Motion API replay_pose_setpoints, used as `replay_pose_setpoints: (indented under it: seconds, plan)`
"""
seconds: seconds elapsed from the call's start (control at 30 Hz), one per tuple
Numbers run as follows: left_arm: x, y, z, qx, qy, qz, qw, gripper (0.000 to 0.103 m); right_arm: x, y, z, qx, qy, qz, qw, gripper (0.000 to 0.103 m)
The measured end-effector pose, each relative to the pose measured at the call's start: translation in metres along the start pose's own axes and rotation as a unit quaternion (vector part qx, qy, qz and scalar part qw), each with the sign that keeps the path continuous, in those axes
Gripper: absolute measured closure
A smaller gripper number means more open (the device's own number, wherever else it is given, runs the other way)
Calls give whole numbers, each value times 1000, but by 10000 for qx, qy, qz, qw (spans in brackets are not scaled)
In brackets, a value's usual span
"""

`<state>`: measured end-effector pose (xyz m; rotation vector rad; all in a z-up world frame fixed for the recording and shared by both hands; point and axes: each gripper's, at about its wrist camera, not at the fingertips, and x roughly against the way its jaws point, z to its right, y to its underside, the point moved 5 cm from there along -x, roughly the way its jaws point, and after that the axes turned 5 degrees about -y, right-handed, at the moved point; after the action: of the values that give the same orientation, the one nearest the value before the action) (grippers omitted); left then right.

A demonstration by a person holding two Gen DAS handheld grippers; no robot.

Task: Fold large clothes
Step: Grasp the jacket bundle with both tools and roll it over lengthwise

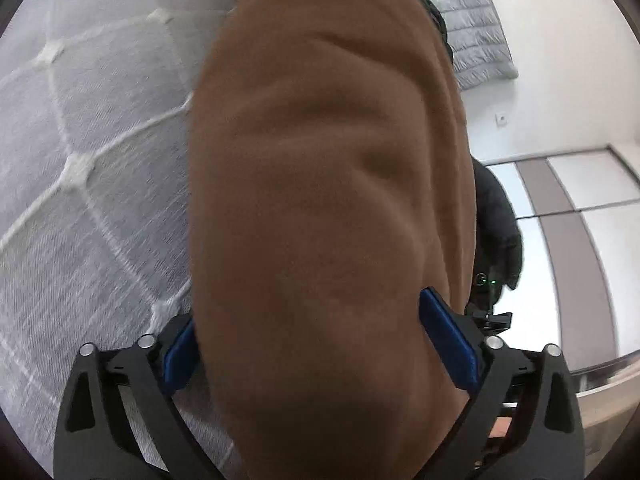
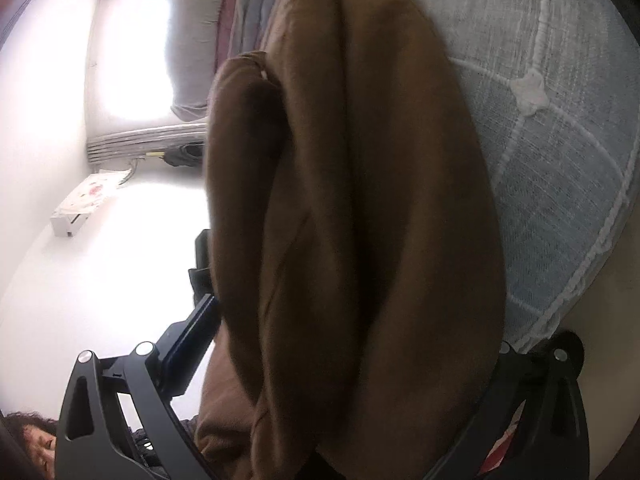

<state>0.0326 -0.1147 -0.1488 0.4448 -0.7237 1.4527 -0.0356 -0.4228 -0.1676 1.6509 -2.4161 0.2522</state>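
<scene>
Thick brown fleece garment (image 1: pixel 328 208) bunched in soft rounded folds, left gripper (image 1: pixel 312 344) clamped around it, right gripper (image 2: pixel 352 360) likewise gripping its layered folds (image 2: pixel 360 200), grey quilted bed (image 1: pixel 88 160) beneath

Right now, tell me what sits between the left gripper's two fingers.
The brown garment fills the gap between the left gripper fingers, seen in the left wrist view.

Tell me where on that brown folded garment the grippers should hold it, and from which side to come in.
Grip the brown garment across its whole stacked thickness, coming from the open ends of the bundle. The right wrist view shows several rounded folds lying side by side, so pinching one layer would probably let the rest spill. Both the left gripper and right gripper already straddle the bundle this way, above the quilted bed cover.
</scene>
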Motion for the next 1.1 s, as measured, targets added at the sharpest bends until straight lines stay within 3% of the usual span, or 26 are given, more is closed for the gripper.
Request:
replay_pose_setpoints:
  seconds: [0.07, 0.13, 0.2, 0.33, 0.5, 0.63, 0.7, 0.73, 0.83, 0.93, 1.0, 1.1]
  plan:
    - [2, 2, 6, -95, -238, 91, 9996, 27, -2, 5, -7, 220, 186, 90, 9995, 12]
    - [5, 5, 13, -342, -418, 194, 9984, 41, 0, 8, -18, 356, 358, 216, 9985, 43]
    - [11, 8, 22, -544, -513, 275, 9968, 48, 5, 12, -27, 430, 371, 331, 9978, 58]
    - [23, 5, 49, -981, -832, 501, 9904, 56, 6, 18, -55, 743, 532, 441, 9948, 61]
    - [62, -5, 65, -1257, -958, 759, 9845, 56, -9, 34, -96, 1195, 890, 250, 9885, 61]
    - [81, 5, 38, -1093, -1056, 604, 9865, 56, -44, 42, -90, 1144, 1235, -341, 9851, 53]
    - [68, 7, 6, -823, -1006, 226, 9913, 50, -60, 36, -69, 875, 1475, -597, 9834, 36]
    - [65, 15, -13, -592, -907, 125, 9940, 43, -61, 34, -60, 727, 1450, -674, 9845, 32]
    - [66, 13, -32, -226, -297, 139, 9992, 40, -44, 27, -63, 622, 1178, -411, 9902, 27]
    - [65, 7, -33, -197, -112, 27, 9997, 37, -19, 9, -72, 580, 1013, 44, 9932, 15]
    - [64, 1, -35, -140, -50, -11, 9999, 35, -17, -8, -73, 492, 878, 74, 9949, 8]
    - [72, -10, -44, 144, 215, 46, 9997, 35, -29, -24, -63, 293, 1037, -64, 9942, 7]
